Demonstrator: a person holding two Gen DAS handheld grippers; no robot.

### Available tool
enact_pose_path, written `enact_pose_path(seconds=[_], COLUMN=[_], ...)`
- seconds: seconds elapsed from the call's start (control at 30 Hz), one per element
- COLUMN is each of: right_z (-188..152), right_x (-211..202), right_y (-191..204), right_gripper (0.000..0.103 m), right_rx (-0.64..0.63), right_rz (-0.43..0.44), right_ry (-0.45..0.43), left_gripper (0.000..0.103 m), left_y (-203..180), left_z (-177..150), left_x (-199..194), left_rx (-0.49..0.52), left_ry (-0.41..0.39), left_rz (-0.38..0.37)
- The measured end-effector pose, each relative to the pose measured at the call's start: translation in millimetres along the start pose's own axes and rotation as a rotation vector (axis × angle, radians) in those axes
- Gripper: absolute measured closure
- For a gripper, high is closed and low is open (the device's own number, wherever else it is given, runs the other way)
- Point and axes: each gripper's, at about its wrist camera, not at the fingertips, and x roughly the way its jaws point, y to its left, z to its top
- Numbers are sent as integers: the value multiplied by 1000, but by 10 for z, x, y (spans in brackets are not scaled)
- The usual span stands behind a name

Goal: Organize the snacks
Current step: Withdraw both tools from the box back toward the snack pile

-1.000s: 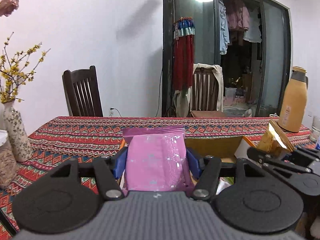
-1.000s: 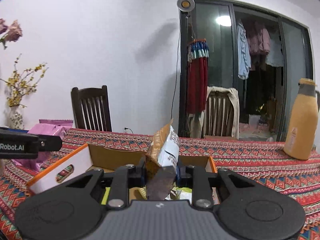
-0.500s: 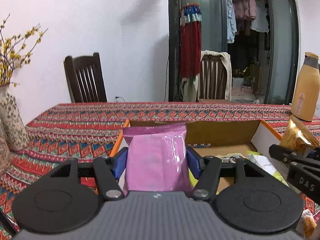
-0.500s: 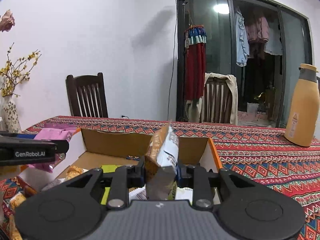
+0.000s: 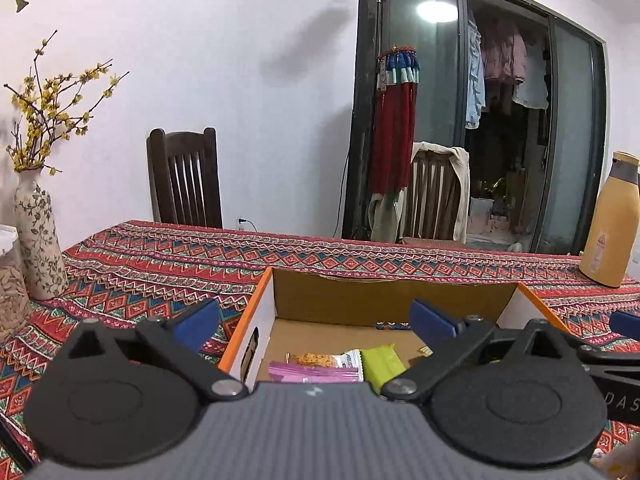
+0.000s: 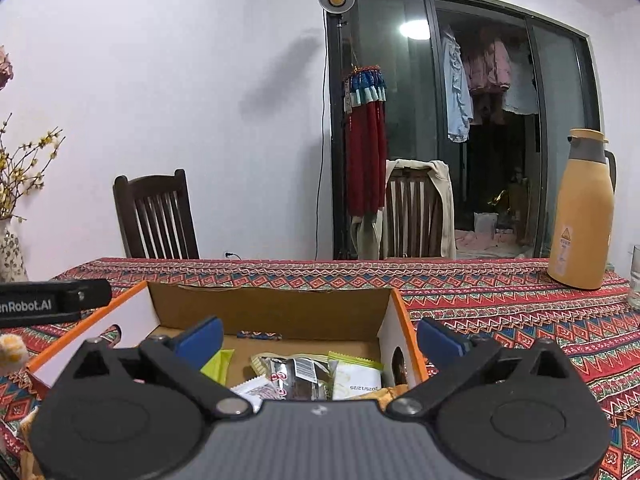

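White walls and a dark glass sliding door stand behind a worktop [image 5: 168,264] covered in a red patterned cloth. On that cloth sits an open cardboard box [image 5: 384,300] with orange edges, and it serves as the landmark for everything else.

Over the box's left part, the left gripper [image 5: 314,320] hangs with its blue-tipped jaws spread wide and nothing between them. Directly below it, on the box floor, lie a pink packet [image 5: 316,374], an orange-speckled packet [image 5: 316,359] and a lime-green packet [image 5: 383,362], all touching one another.

Over the box's right part, the right gripper [image 6: 320,338] also has its jaws wide apart and empty. Beneath it inside the box lie a dark brown packet [image 6: 304,376], a white packet with a green edge [image 6: 356,378] and a red-and-white packet [image 6: 256,391].

Right of the box stands a yellow thermos jug [image 6: 582,216]. Left of the box stands a flowered vase [image 5: 38,240] holding yellow blossom twigs. Behind the box, past the worktop, are two dark wooden chairs [image 5: 184,180].
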Motion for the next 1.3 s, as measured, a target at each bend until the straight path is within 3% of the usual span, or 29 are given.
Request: enact_pose_path(seconds=[0.27,0.47,0.7,0.97,1.3], right_z=[92,251,140,-238,-793], right_x=[-119,-526,-925,-1293,-1636], right_y=[-29,-88,-106,-128,-280], right_gripper=[0,0,0,0,0], right_rx=[-4,-10,-13,3,53], right_rz=[-14,-17,-14,8,14], right_ry=[-33,-114,-108,-33,59], left_gripper=[0,0,0,0,0], left_y=[-20,-34,-73,-94,-152], left_z=[81,203,147,-179,-668], left_x=[-183,-500,-853,-1136,-1290], left_rx=[-5,-9,19,38,72], left_ry=[-21,-53,-45,25,173], left_rz=[-19,-42,-68,-79,-87])
